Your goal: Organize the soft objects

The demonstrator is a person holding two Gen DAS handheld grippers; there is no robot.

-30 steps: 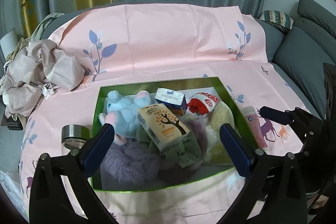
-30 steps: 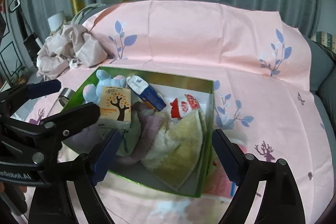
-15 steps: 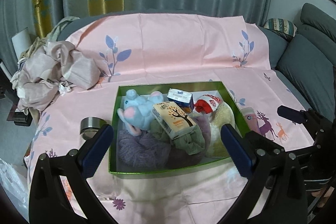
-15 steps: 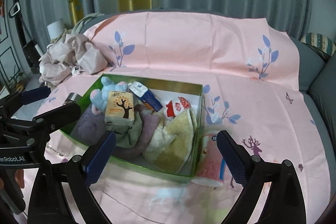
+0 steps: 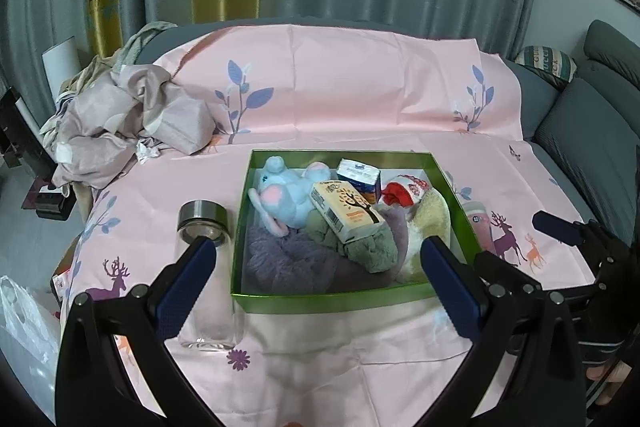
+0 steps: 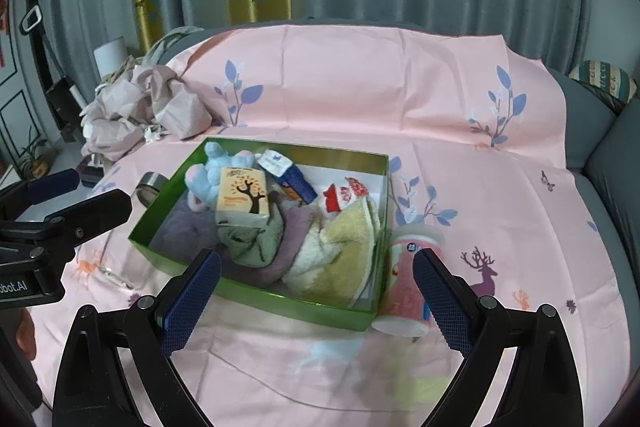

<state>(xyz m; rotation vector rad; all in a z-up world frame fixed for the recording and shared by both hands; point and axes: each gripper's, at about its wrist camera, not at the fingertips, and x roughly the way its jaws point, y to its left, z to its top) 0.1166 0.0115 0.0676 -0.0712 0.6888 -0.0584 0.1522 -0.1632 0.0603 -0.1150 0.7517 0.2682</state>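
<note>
A green box [image 5: 332, 301] sits on the pink sheet and holds soft things. In it lie a blue plush mouse [image 5: 286, 197], a tree-print tissue pack [image 5: 346, 209], a blue-white pack [image 5: 358, 177], a red-white item [image 5: 402, 189], and purple [image 5: 288, 259], green [image 5: 360, 247] and yellow [image 5: 430, 223] towels. My left gripper [image 5: 316, 245] hangs open in front of and above the box with nothing between its fingers. My right gripper [image 6: 316, 258] is open too, held back from the box [image 6: 296, 311], and holds nothing.
A glass jar with a metal lid [image 5: 206, 259] lies left of the box. A pink cup [image 6: 412, 279] lies on its side against the box's right wall. Crumpled cloth [image 5: 120, 123] is heaped at the back left. Grey sofa cushions [image 5: 592, 131] border the right.
Both grippers have drawn back and up from the box, so it looks smaller and more sheet shows. The jar and pink cup have come fully into view. The right jaws widened a little.
</note>
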